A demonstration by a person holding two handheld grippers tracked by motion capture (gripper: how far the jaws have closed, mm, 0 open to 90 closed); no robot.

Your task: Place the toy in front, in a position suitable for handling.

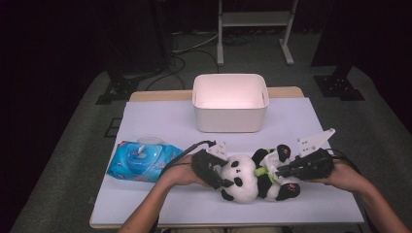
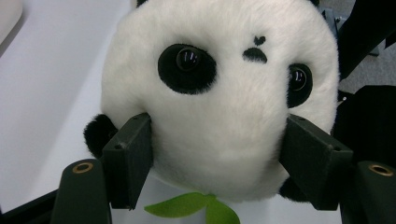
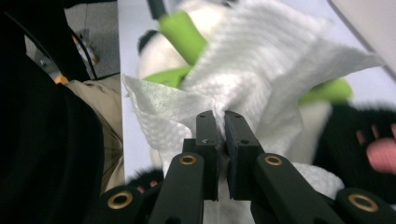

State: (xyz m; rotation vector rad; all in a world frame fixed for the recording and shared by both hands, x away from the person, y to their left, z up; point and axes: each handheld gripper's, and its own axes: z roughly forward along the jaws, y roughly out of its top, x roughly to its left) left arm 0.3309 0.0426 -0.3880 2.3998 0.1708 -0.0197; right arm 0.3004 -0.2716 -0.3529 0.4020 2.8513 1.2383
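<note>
The plush panda (image 1: 252,175) lies on its back at the near edge of the counter (image 1: 160,204), held between the two tools. The left tool (image 1: 214,171) is closed around the panda's head (image 2: 219,93): in the left gripper view its jaws are pressed into the white fur at both cheeks, below the black eye patches, and the pile bulges around the pads. The right tool (image 3: 222,122) is pressed together on a fold of a white wipe (image 3: 261,70), which is draped over the panda's belly just ahead of the jaws, with the green felt leaves (image 3: 184,32) beneath and beyond it. Judged from how the fur yields, the toy is light, soft and easily squashed, so it is best steadied at the firm round head, as it is now, rather than by a limb or the thin leaves, which would likely bend or slip. The wipe is judged limp and thin; a small pinch at a fold is enough, though it may tear or drag if pulled hard against the fur. To the outer side of the left tool, well apart from the panda, a blue pack of wipes (image 1: 142,161) lies flat. Farther off, beyond both tools, a white bin (image 1: 230,103) stands open and looks empty.
</note>
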